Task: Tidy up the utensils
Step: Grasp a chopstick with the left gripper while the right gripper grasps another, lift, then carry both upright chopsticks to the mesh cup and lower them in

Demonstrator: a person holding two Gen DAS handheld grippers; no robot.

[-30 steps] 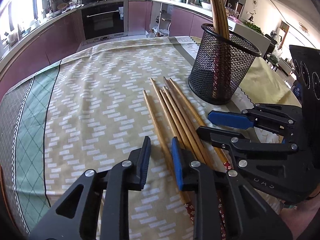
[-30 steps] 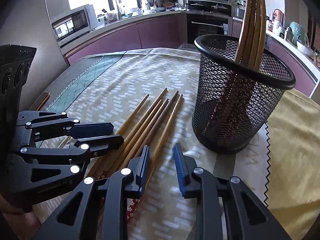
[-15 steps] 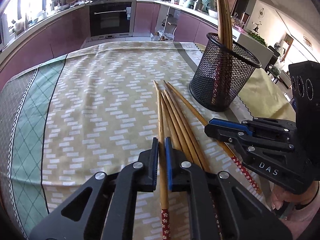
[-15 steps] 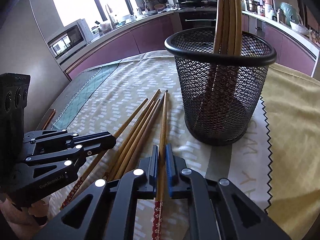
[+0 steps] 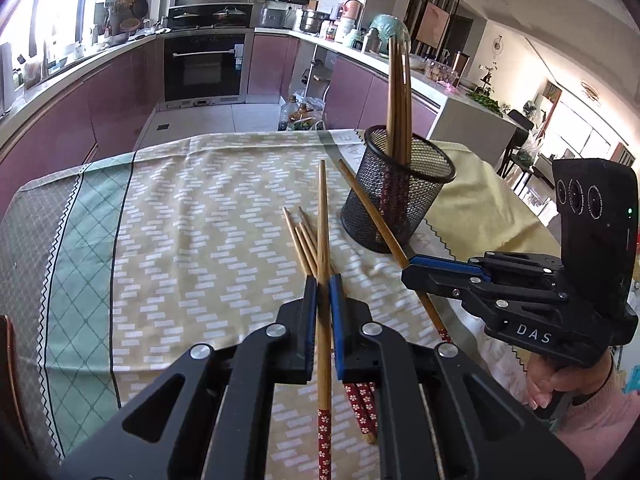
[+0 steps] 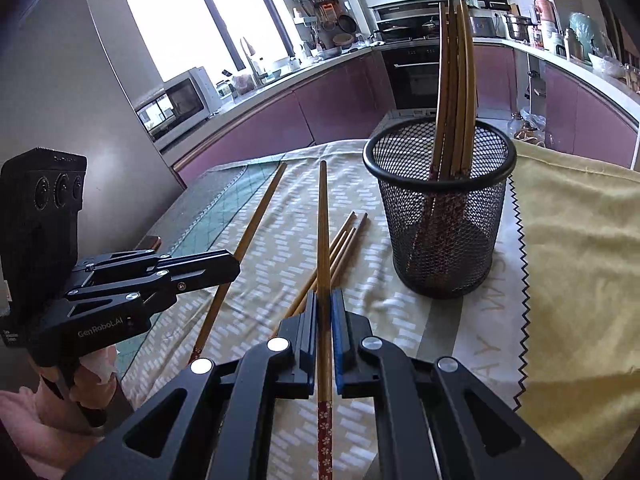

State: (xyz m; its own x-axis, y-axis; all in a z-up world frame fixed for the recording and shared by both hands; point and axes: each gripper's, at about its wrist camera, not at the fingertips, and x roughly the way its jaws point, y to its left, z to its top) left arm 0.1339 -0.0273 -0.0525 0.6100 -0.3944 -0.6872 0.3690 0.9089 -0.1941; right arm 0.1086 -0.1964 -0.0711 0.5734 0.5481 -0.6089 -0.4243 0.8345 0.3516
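Observation:
My left gripper is shut on one wooden chopstick, which is lifted off the cloth and points away from me. My right gripper is shut on another chopstick, also raised. Each gripper shows in the other's view: the right gripper with its slanting chopstick, and the left gripper with its chopstick. A few loose chopsticks lie on the tablecloth between them. The black mesh holder stands upright with several chopsticks in it.
A patterned tablecloth covers the table, with a green border on the left. A yellow cloth lies right of the holder. Purple kitchen cabinets and an oven stand beyond the far table edge. A person's hands grip both handles.
Both grippers went from open over the row of chopsticks to shut, each on one chopstick. Both then rose, lifting their chopsticks off the cloth.

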